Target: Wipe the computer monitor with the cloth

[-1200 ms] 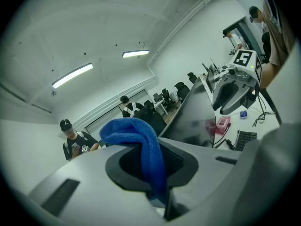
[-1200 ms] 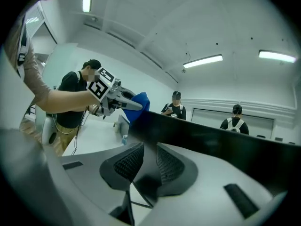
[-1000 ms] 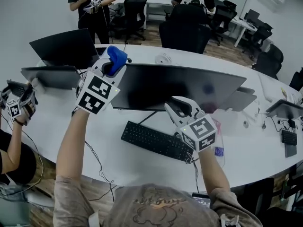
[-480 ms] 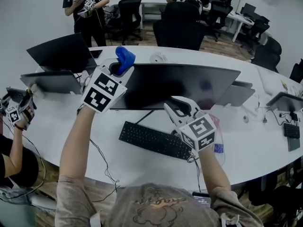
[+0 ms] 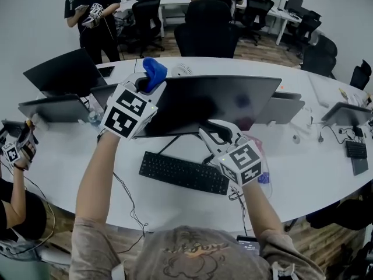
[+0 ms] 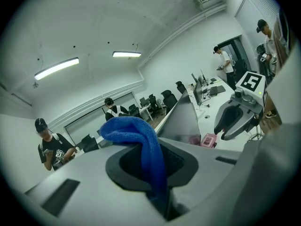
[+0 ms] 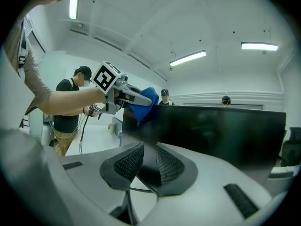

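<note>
Starting the wipe: left gripper (image 5: pixel 145 81) clamps blue cloth (image 5: pixel 154 70) at monitor (image 5: pixel 221 101) corner, 10 o'clock; right gripper (image 5: pixel 217 130) pinches its 6 o'clock edge; next, sweep toward 3.

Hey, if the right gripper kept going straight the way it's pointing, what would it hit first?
The monitor. The right gripper points at its lower edge, which sits right at the jaw tips, so contact would be almost immediate. Whether the jaws already pinch that edge is unclear.
</note>
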A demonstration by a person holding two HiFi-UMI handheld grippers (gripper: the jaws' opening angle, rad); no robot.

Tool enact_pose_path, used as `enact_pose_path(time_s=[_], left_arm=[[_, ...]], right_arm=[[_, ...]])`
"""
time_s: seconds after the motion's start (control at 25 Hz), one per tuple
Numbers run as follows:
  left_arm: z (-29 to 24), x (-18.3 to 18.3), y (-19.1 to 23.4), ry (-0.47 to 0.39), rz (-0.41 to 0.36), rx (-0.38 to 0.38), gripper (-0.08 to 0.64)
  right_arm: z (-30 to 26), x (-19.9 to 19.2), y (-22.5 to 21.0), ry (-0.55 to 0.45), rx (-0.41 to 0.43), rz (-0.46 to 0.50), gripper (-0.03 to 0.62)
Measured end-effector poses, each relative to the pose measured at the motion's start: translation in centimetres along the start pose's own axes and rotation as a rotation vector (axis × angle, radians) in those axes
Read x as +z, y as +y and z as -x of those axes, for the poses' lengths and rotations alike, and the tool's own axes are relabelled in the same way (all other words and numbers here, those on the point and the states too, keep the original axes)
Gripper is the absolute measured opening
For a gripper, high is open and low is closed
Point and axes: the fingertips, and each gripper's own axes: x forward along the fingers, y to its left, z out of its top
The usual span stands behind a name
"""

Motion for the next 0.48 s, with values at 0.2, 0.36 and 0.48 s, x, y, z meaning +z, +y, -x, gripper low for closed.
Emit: enact_pose_path(time_s=[0.2,0.36,0.48], left_arm=[[-1.7,1.7,-2.1,-0.01,-0.016,-0.035,0.048],[-3.4,2.7,-4.3,0.008,-0.049,-0.075,0.048],[-4.2,3.3,-4.7,-0.02,-0.08,-0.004,0.048]], right_arm=[[1.4,-0.5,-1.4,0.004,-0.021,-0.003,0.095],[2.5,-0.8,-2.4,0.003,-0.039,-0.012,0.095],[3.6,-1.1,-3.2,0.001,-0.054,-0.018,0.095]])
